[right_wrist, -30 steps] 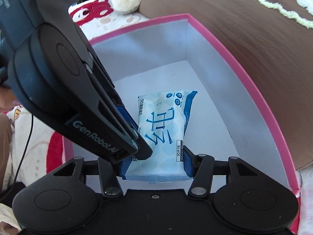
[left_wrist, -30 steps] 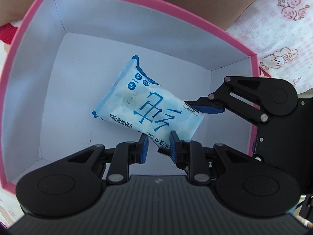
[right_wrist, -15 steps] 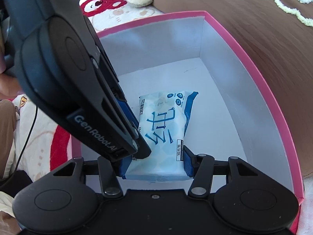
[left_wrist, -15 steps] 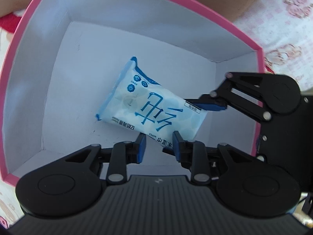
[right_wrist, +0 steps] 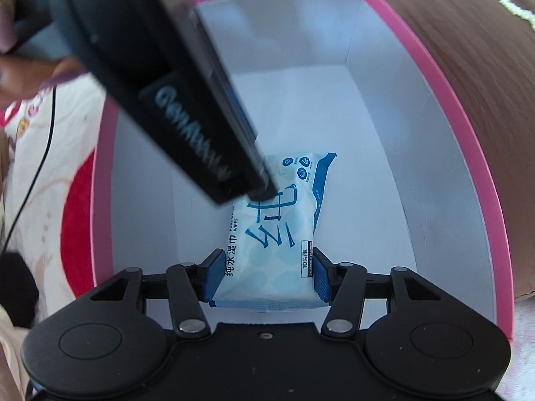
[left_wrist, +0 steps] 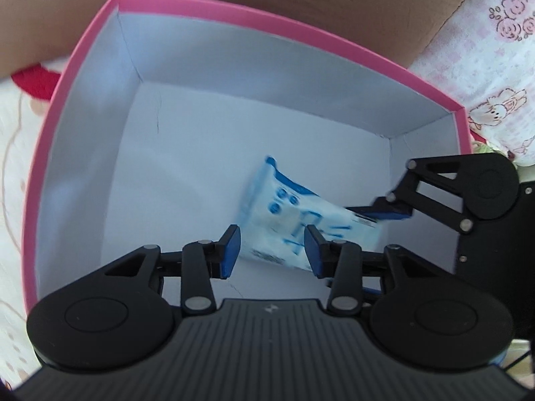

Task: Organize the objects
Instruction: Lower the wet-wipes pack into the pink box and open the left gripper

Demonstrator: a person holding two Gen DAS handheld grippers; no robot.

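A blue and white pack of wet wipes (right_wrist: 277, 234) lies low inside a pink box with a white interior (right_wrist: 378, 127). My right gripper (right_wrist: 265, 275) is shut on the near end of the pack. In the left wrist view the pack (left_wrist: 301, 214) is blurred, and the right gripper's finger (left_wrist: 384, 210) touches its right end. My left gripper (left_wrist: 272, 250) is open and empty, raised just above the pack inside the box (left_wrist: 187, 153). In the right wrist view the left gripper's finger (right_wrist: 200, 127) crosses in front of the pack's far left corner.
The box's pink rim (left_wrist: 260, 16) surrounds both grippers. Brown fabric (right_wrist: 468, 50) lies beyond the box. Patterned bedding (left_wrist: 495, 67) lies to the right and white and red fabric (right_wrist: 67, 173) to the left. A black cable (right_wrist: 30, 173) runs along the left.
My left gripper has opened wider, let go of the pack and drawn back and up. My right gripper still holds the pack, now lower and farther right in the box.
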